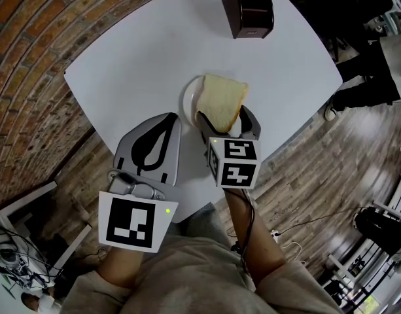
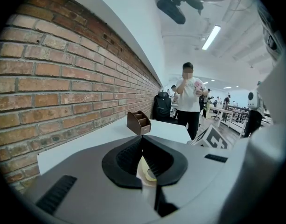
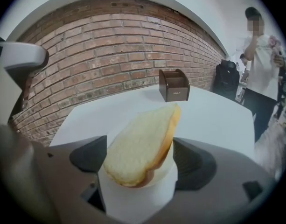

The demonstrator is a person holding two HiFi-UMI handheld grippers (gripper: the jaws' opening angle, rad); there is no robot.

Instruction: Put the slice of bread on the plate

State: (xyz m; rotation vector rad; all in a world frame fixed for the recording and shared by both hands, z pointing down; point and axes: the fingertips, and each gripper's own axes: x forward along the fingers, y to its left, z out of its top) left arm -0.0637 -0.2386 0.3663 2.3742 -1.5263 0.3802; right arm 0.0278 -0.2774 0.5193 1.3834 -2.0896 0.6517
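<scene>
Now right tool [image 1: 226,124] jaws wide apart, bread [image 1: 221,101] between, not pinched. Bread leans tilted on plate [image 1: 189,97]. Left tool [image 1: 168,116] jaws together, empty, over tabletop [image 1: 141,64].

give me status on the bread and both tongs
Left tongs shut, empty, beside the plate. Right tongs open around the bread slice. Slice sits tilted on the plate. Nothing in the way.
</scene>
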